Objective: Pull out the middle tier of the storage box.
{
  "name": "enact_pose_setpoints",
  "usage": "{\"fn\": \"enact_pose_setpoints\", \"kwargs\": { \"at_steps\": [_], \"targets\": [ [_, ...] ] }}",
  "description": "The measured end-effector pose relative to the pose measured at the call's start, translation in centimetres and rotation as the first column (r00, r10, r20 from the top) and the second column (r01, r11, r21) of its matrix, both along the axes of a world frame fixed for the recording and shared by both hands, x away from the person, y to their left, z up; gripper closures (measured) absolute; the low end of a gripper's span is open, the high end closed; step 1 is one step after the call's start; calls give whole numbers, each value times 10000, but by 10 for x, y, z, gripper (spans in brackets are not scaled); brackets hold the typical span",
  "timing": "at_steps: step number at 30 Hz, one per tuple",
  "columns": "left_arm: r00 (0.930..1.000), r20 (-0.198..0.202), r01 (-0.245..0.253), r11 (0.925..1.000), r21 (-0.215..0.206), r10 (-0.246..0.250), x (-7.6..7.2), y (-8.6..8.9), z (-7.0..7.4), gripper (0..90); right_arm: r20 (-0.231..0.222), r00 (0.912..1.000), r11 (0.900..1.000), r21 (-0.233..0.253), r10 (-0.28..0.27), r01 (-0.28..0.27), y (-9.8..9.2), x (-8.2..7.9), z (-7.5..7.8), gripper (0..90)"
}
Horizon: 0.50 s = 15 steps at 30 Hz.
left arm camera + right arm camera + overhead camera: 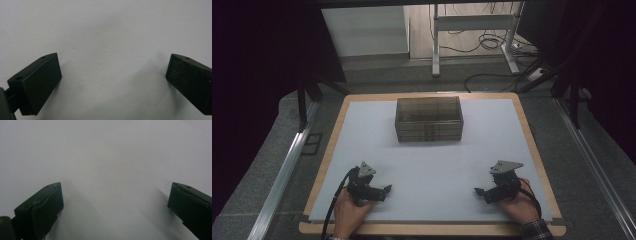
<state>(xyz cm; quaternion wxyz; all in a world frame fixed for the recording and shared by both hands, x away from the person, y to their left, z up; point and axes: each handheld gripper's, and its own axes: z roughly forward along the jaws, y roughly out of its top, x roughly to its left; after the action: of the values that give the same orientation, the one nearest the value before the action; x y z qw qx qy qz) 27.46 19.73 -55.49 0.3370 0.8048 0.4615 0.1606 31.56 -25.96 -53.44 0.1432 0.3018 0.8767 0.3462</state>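
Surface [427, 165]: a white sheet laid over a wooden board, the wood showing as a thin border on all sides. The sheet is plain, with only faint scuffs visible in the left gripper view.

Box [428, 119]: one clear, brownish-tinted box with an open top stands upright on the far half of the surface, roughly centred between the side edges. Ridged lines run along its front wall. What it holds, if anything, cannot be told from the high view.

Left gripper [386, 189]: held in the person's left hand [349, 210] at the near left of the surface, lying low over the sheet and pointing inward toward the middle. A grey three-cornered plate sits on top and a black cable trails off the near edge. In the left gripper view [113, 71] the two black jaws stand wide apart with bare white sheet between them — nothing is held.

Right gripper [478, 190]: held in the person's right hand [522, 206] at the near right, likewise low and pointing inward, so the two grippers face each other across a wide gap. A checked sleeve shows at the wrist. In the right gripper view [115, 195] the jaws are spread equally wide over bare sheet — nothing between them.

Both grippers are well apart from the box.
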Motion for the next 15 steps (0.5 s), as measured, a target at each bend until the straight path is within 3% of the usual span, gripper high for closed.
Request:
{"fn": "enact_pose_setpoints", "kwargs": {
  "at_steps": [15],
  "targets": [
    [10000, -2, -4, 10000, -15, 4, 0, 0, 0, 0, -20, 10000, 10000, -41, 21, -21, 0, 0, 0, 0]
  ]
}}
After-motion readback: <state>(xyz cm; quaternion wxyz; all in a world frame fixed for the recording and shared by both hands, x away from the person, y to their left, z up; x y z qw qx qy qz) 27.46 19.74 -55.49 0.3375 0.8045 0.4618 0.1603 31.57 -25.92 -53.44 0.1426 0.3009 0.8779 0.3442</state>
